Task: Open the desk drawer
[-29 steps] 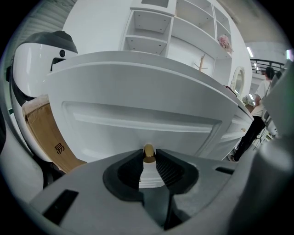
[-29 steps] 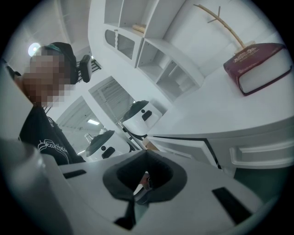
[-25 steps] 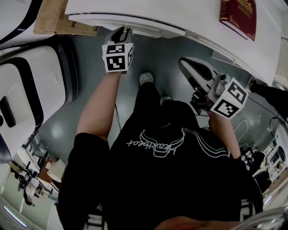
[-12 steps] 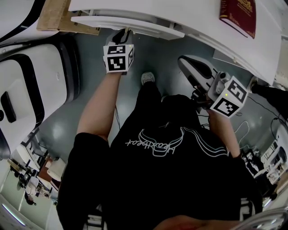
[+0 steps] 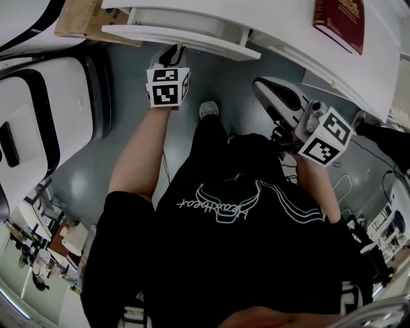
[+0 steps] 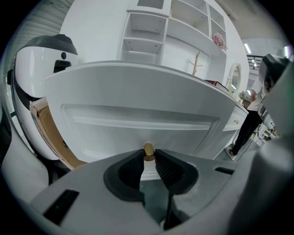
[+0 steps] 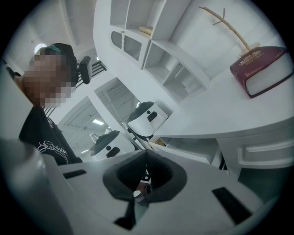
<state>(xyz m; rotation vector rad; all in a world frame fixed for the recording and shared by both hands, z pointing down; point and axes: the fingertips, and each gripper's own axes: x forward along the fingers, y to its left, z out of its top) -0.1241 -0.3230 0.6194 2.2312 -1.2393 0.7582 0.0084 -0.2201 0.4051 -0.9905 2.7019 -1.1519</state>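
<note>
Under the white counter (image 5: pixel 275 22) the drawer (image 5: pixel 186 40) now juts farther out than a second ago, with the jaws of our left gripper (image 6: pixel 148 158) closing tight on its brass knob (image 6: pixel 148 149) and our right gripper (image 7: pixel 144 180) shut and empty, so our pull is working.

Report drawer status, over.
Left gripper jaws closing on the brass knob, gripped. Right gripper shut, empty, held aside. Drawer partly out from the desk. Cardboard beside it at left, clear of its path.
</note>
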